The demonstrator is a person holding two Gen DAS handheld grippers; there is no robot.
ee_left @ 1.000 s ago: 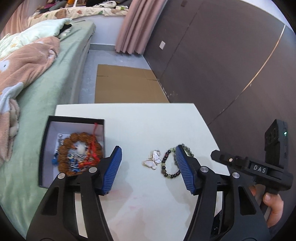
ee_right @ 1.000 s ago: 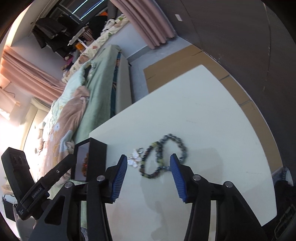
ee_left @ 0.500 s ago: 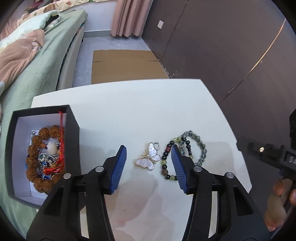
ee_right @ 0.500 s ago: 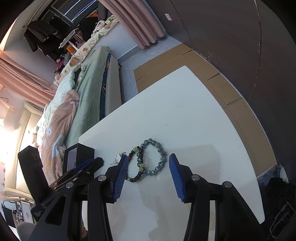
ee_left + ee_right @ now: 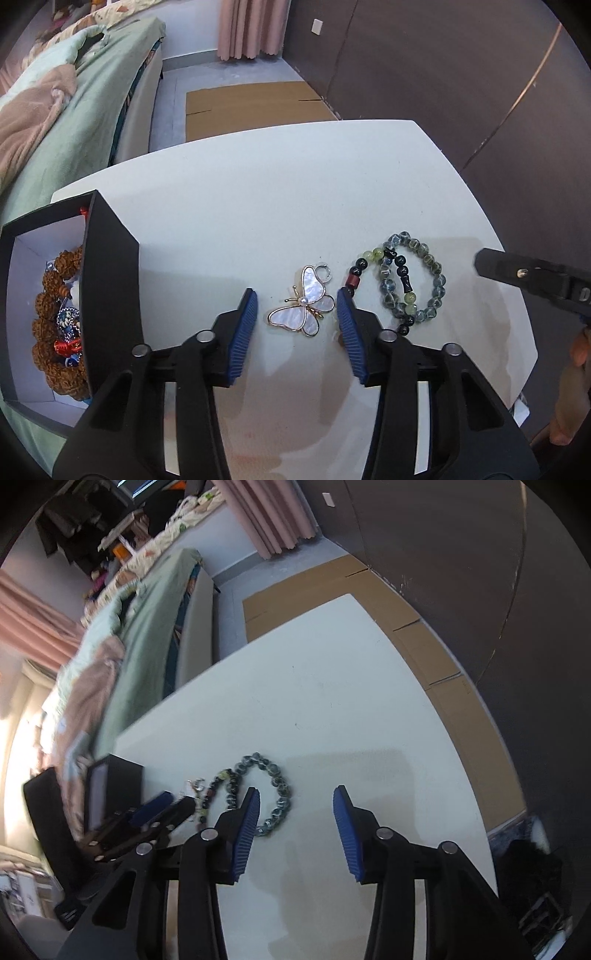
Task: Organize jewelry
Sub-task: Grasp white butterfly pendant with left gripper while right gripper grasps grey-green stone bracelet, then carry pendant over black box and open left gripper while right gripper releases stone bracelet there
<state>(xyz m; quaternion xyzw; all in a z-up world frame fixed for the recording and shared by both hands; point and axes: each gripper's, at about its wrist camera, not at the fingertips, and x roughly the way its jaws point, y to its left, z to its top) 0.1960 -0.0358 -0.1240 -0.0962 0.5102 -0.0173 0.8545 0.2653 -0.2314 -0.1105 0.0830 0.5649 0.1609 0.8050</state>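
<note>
A mother-of-pearl butterfly pendant point(image 5: 304, 302) lies on the white table point(image 5: 280, 206). My left gripper point(image 5: 295, 314) is open, low over the table, with the pendant between its blue pads, not touching. Right of it lie a grey-green bead bracelet point(image 5: 424, 273) and a dark mixed-bead bracelet point(image 5: 373, 269), overlapping. A black box point(image 5: 110, 280) at the left holds a brown bead bracelet point(image 5: 46, 314) and other pieces. My right gripper point(image 5: 295, 812) is open and empty; the grey-green bracelet point(image 5: 275, 779) lies by its left pad.
A bed with green sheet point(image 5: 85, 92) runs along the table's left side. Flat cardboard point(image 5: 255, 99) lies on the floor beyond the table. A dark panelled wall point(image 5: 443, 74) stands to the right. The left gripper point(image 5: 155, 808) shows in the right wrist view.
My left gripper has moved right from the box and down, now straddling the butterfly pendant. My right gripper has shifted right, so the bracelets lie by its left pad.
</note>
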